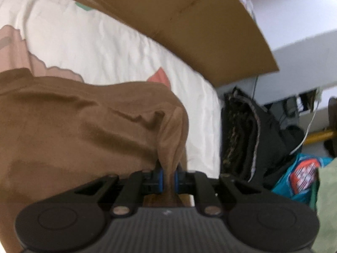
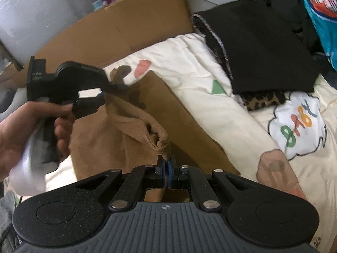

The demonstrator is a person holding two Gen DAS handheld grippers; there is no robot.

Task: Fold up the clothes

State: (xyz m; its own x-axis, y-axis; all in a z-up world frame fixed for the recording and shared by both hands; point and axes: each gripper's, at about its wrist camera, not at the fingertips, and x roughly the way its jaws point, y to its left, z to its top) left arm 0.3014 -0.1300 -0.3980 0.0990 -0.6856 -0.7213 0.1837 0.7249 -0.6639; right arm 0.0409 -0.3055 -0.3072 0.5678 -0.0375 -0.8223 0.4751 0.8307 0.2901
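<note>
A brown garment lies partly on the cream printed bedspread. My left gripper is shut on a bunched fold of the brown cloth, which rises in a ridge from its blue pads. In the right wrist view the brown garment is stretched between both grippers above the bed. My right gripper is shut on a thin crumpled corner of the cloth. The left gripper, held by a hand, pinches the other end at the upper left.
A flattened cardboard box stands along the far side of the bed. A folded black garment and a leopard-print piece lie on the bedspread at the right. A teal bag and dark clothes sit beside the bed.
</note>
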